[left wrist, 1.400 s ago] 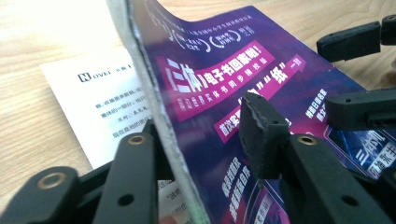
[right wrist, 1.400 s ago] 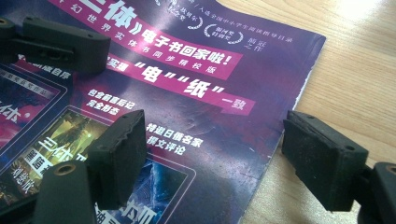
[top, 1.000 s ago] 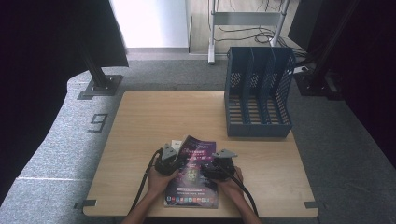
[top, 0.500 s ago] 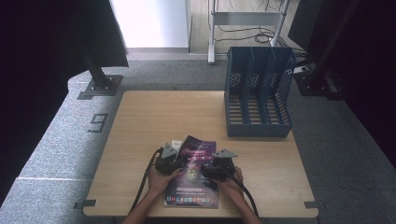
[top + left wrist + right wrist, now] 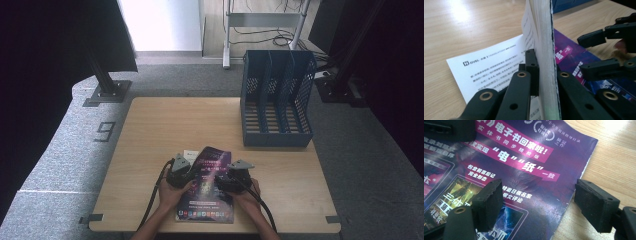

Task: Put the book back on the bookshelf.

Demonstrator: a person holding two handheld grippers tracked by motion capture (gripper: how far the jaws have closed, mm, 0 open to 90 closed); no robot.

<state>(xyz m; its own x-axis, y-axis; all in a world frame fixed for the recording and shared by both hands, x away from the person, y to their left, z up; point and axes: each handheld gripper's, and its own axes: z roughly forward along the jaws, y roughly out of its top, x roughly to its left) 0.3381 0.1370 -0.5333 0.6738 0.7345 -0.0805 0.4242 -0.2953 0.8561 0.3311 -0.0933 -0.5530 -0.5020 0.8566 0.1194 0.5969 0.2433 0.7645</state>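
A purple-covered magazine [image 5: 207, 187] is seen lying near the front edge of a wooden table [image 5: 150, 130], with its upper pages lifted on edge. In the left gripper view, the raised wad of pages [image 5: 545, 62] is pinched between the 2 black jaws of the left gripper [image 5: 544, 80], 1 jaw pressed against the printed white side and the other against the purple cover side; a white printed page [image 5: 491, 67] is spread flat on the wood just left of the jaws. The right gripper [image 5: 536, 205] is held with its jaws spread wide above the cover's corner, 1 jaw over the purple print and the other beyond the page edge over bare wood, nothing being gripped between them. A blue file rack [image 5: 276, 97] is seen standing well beyond both grippers, at the table's far right.
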